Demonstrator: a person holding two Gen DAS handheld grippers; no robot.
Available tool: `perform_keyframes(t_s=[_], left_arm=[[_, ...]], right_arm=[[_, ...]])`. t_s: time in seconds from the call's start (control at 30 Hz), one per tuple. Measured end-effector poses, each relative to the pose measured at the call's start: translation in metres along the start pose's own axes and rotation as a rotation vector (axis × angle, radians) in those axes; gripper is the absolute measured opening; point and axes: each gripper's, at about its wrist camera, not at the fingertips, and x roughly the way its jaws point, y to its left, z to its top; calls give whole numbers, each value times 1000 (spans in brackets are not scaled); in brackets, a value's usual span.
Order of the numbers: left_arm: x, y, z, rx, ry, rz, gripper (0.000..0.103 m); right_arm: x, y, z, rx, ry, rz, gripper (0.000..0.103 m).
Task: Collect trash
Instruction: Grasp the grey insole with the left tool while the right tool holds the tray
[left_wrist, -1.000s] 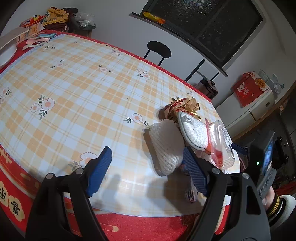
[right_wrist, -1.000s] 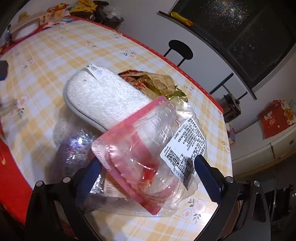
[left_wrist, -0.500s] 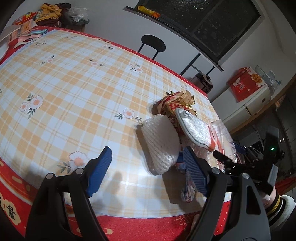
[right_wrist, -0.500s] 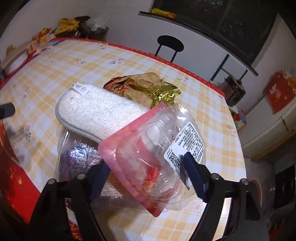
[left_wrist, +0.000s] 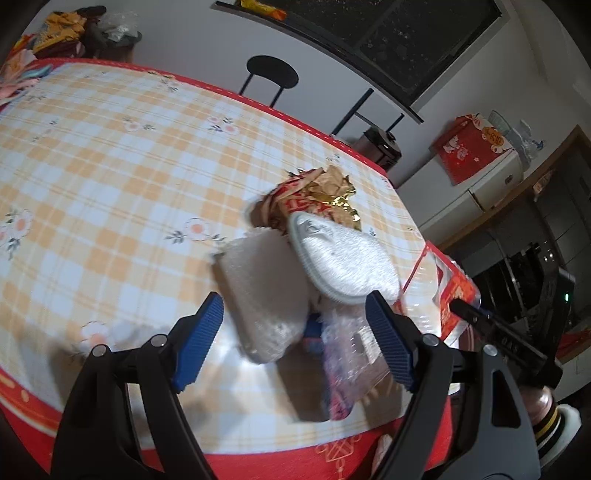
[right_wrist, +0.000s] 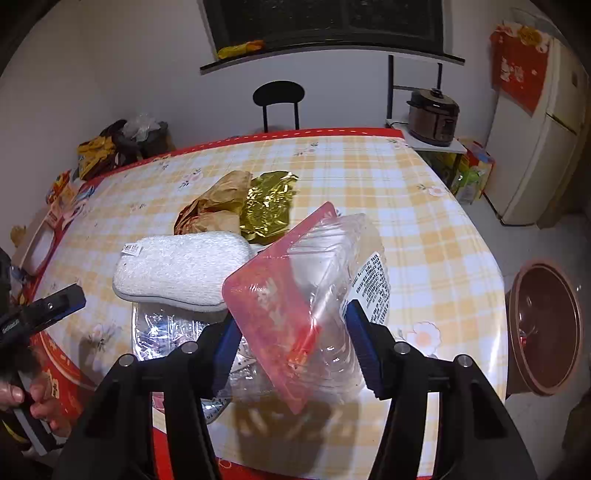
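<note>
A heap of trash lies at the table's near corner. It holds a clear plastic clamshell with a red lid (right_wrist: 295, 291), a white foam pad (right_wrist: 181, 269), a white foam net sleeve (left_wrist: 266, 295), crumpled brown and gold wrappers (right_wrist: 251, 206) and a crinkled clear bag (left_wrist: 347, 354). My right gripper (right_wrist: 290, 343) is closed on the clamshell, its blue pads pressing both sides. My left gripper (left_wrist: 295, 339) is open and empty, its jaws straddling the sleeve and the bag without touching them.
The checked tablecloth (left_wrist: 110, 177) has a red hanging edge. A brown clay pot (right_wrist: 543, 328) stands on the floor to the right. A black chair (right_wrist: 279, 98) is behind the table, a rice cooker (right_wrist: 434, 114) and a fridge (right_wrist: 535, 129) beyond. Clutter (left_wrist: 62, 29) sits at the far corner.
My right gripper has closed its jaws onto the clamshell and swung round to face the chair. My left gripper has moved closer to the heap, still open.
</note>
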Motion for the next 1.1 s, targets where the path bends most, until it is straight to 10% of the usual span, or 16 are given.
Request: perform_keyframes(t_s=[0.67,0.8,1.1], left_arm=[[79,1,34,-207,125,-96,69],[79,-1,33,-198,129,-80,44],[35,-10,36,-184,18,-100,28]], right_arm=[[-8,-42,-16,131,21,36,52],[-8,-45,-17,137,16,37,51],[-7,-43,-8,118,15,28,50]])
